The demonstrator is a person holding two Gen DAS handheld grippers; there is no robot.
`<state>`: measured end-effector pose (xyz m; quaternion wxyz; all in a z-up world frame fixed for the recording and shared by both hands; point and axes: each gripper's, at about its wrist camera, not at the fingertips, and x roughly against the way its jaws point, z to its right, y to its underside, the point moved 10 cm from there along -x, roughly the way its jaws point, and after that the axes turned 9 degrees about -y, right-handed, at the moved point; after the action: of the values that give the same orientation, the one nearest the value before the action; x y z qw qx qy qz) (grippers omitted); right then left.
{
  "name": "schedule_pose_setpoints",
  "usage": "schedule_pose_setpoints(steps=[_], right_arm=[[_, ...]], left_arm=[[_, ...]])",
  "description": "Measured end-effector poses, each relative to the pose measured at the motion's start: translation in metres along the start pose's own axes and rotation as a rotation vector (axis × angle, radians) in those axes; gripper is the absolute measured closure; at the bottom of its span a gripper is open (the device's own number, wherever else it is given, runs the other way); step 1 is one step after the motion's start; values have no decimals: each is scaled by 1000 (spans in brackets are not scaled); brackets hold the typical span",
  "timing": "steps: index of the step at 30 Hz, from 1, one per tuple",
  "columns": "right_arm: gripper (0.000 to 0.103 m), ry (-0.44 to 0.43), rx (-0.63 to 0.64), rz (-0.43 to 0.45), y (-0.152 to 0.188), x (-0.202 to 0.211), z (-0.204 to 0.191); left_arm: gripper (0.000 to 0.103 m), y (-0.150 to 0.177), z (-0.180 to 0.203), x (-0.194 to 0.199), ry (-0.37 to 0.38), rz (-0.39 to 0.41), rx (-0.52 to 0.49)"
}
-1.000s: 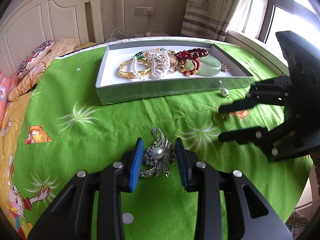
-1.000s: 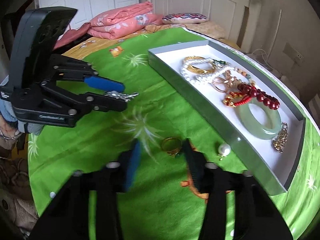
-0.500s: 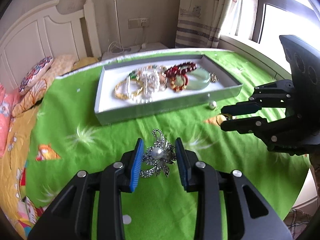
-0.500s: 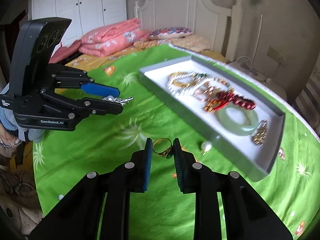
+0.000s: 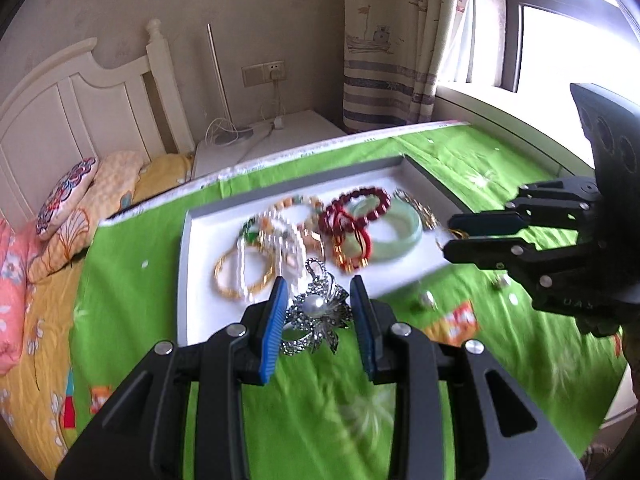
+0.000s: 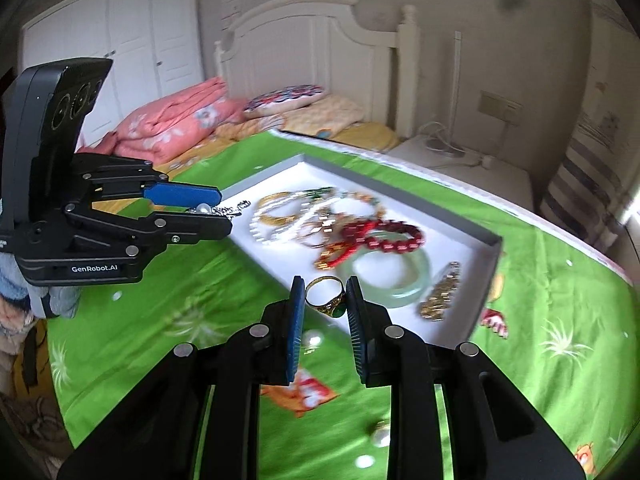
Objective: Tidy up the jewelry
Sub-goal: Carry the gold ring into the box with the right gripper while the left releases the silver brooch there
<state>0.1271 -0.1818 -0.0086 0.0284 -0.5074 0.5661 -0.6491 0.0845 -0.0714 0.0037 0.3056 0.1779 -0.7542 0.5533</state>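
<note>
Bed (image 6: 184,128): seen behind the desk, with a pink quilt and a patterned pillow lying on it.
Desk (image 5: 328,420): covered by a green printed cloth.
Tray (image 5: 184,264): set on the cloth, white inside, grey-walled; bracelets were piled in it, among them a jade bangle (image 6: 394,270), a red bead bracelet (image 6: 384,232), a gold bangle (image 5: 240,276) and pearl strands (image 5: 288,248).
Left tongs (image 5: 316,312): held above the tray's near wall, closed to a narrow gap on the brooch.
Right tongs (image 6: 324,300): held at the tray's near edge, closed on the ring.
Brooch (image 5: 316,312): silver, flower-shaped with a pearl centre, gripped between the blue pads, clear of the cloth.
Ring (image 6: 326,296): gold with a green stone, pinched between the pads, just beside the jade bangle.
Loose pearls (image 6: 312,338): left on the cloth near the tray, outside it.
</note>
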Motion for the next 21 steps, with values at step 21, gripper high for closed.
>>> schedule_pose_setpoints(steps=[21], right_arm=[[77, 140, -131, -63, 19, -15, 54]], left_arm=[[37, -3, 12, -65, -42, -51, 27]])
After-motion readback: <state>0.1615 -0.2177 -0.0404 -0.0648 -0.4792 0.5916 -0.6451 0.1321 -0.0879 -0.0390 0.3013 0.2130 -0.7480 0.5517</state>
